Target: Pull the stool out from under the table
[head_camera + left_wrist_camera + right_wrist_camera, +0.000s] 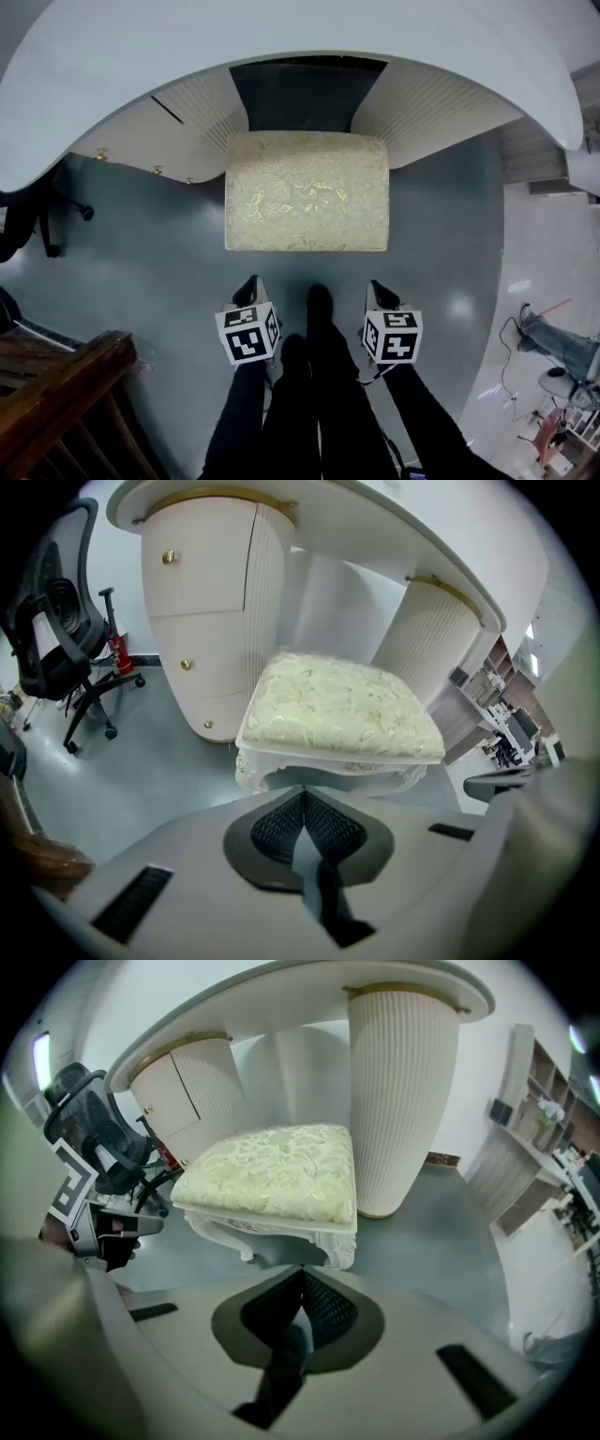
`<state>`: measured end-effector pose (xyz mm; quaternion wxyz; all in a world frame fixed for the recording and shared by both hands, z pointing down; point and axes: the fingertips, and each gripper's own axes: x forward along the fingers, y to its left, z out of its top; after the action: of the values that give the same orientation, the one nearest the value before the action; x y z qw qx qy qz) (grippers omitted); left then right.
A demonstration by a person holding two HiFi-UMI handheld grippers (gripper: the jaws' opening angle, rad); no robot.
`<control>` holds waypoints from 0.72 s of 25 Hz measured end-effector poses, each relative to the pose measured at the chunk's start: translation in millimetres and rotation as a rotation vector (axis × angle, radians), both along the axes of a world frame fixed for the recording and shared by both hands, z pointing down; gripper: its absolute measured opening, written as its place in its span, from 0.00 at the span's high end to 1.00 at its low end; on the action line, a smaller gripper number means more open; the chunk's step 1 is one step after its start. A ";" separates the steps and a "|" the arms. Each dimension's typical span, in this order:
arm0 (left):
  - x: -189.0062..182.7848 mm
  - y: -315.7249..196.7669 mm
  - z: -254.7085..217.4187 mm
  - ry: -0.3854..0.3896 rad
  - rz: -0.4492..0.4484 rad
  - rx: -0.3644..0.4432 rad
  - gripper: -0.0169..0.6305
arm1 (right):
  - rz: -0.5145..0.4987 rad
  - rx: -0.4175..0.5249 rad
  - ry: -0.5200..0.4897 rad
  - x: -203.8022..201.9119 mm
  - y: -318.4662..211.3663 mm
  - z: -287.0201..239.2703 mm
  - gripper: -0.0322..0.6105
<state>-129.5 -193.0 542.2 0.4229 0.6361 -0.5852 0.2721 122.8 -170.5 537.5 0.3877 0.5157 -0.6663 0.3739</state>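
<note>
The stool [306,192] has a cream floral cushion and carved white legs. It stands on the grey floor with its back edge at the gap between the table's two ribbed pedestals. My left gripper [251,284] hangs a short way in front of the stool's near left corner, shut, with nothing between its jaws. My right gripper [379,289] is in front of the near right corner, also shut and empty. Neither touches the stool. The left gripper view shows the left gripper [303,794] below the stool [337,705]. The right gripper view shows the right gripper [302,1274] and the stool [272,1171].
The white curved table top [281,37] overhangs the left pedestal [178,131], which has drawers, and the right pedestal [431,112]. A black office chair [56,639] stands at the left, a wooden railing [66,384] at the near left. The person's legs [319,394] stand between the grippers.
</note>
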 end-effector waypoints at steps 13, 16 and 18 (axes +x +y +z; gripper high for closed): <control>11.0 10.2 -130.1 0.043 0.027 0.037 0.96 | -0.045 0.050 -0.030 -18.5 -3.7 -123.5 0.94; 16.6 16.5 -149.5 0.059 0.023 0.047 0.96 | -0.039 0.072 -0.040 -15.6 -2.1 -144.7 0.95; 21.0 20.4 -169.1 0.070 0.020 0.055 0.96 | -0.035 0.082 -0.046 -12.0 0.0 -162.1 0.95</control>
<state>-108.5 -172.6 373.1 0.4226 0.6625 -0.5710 0.2377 110.7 -170.5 375.4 0.3573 0.5105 -0.6989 0.3511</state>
